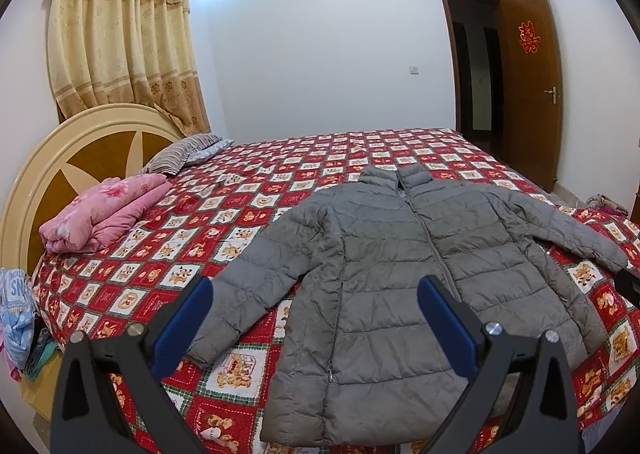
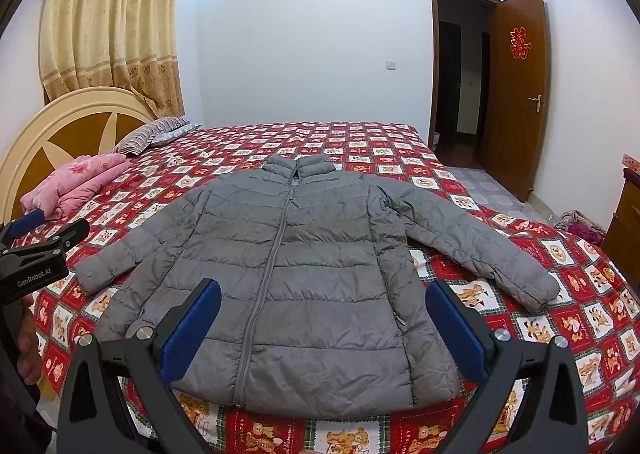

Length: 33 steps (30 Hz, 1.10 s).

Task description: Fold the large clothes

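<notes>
- Jacket (image 2: 288, 278), grey and quilted, lies flat and face up on the bed (image 2: 400, 142), zip closed, collar toward the far side, hem at the near edge
- Both of its sleeves are spread outward: left sleeve (image 2: 132, 250) angles toward the near left, right sleeve (image 2: 480, 250) runs out to the near right, each cuff resting on the bedspread
- Your left gripper (image 1: 316, 318) is released, blue pads (image 1: 184, 326) set wide apart; it hangs above the near left part of the jacket and grips nothing
- Your right gripper (image 2: 324, 330) is likewise released, blue pads (image 2: 192, 330) well apart, over the hem region of the jacket with no fabric between them
- From the right wrist view you can see the left gripper body at the left edge, near the left cuff, with part of a hand (image 2: 28, 350) below it
- From the left wrist view a dark bit of the right gripper shows at the right edge, just beside the right cuff; you cannot tell contact there
- Bedspread is red with white bear-print squares
- Pink folded quilt (image 1: 104, 214) sits far left by the headboard (image 1: 76, 158); striped pillow (image 1: 180, 156) lies just beyond it
- Curtain (image 1: 120, 38) hangs behind the headboard; wooden door (image 1: 528, 86) stands open at far right
</notes>
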{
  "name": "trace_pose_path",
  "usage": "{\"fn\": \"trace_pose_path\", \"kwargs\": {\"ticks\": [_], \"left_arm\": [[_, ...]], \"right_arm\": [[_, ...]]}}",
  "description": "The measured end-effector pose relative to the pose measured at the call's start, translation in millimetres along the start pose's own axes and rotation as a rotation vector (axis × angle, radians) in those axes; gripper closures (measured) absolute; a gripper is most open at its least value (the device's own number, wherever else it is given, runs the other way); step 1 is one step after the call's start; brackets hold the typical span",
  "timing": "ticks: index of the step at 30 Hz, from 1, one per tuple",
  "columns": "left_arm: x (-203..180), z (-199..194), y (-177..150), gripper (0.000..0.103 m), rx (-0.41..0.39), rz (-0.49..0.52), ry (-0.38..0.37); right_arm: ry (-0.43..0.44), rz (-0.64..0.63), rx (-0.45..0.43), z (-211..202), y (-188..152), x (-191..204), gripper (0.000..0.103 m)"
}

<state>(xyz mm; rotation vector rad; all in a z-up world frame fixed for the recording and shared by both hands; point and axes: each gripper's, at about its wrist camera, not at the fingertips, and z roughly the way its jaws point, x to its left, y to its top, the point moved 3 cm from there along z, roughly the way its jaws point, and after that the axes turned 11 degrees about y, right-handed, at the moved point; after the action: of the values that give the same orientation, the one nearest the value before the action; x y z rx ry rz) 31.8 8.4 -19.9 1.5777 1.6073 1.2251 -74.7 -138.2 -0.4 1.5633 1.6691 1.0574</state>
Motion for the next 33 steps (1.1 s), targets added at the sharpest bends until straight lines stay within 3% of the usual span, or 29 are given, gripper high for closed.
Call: {"fn": "trace_pose_path", "kwargs": {"ticks": [33], "left_arm": [[4.2,6.0,0.6,0.000,0.005,-0.004,0.009]], "right_arm": [[0.007,-0.001,0.007,-0.1,0.6,0.6,0.001]]}}
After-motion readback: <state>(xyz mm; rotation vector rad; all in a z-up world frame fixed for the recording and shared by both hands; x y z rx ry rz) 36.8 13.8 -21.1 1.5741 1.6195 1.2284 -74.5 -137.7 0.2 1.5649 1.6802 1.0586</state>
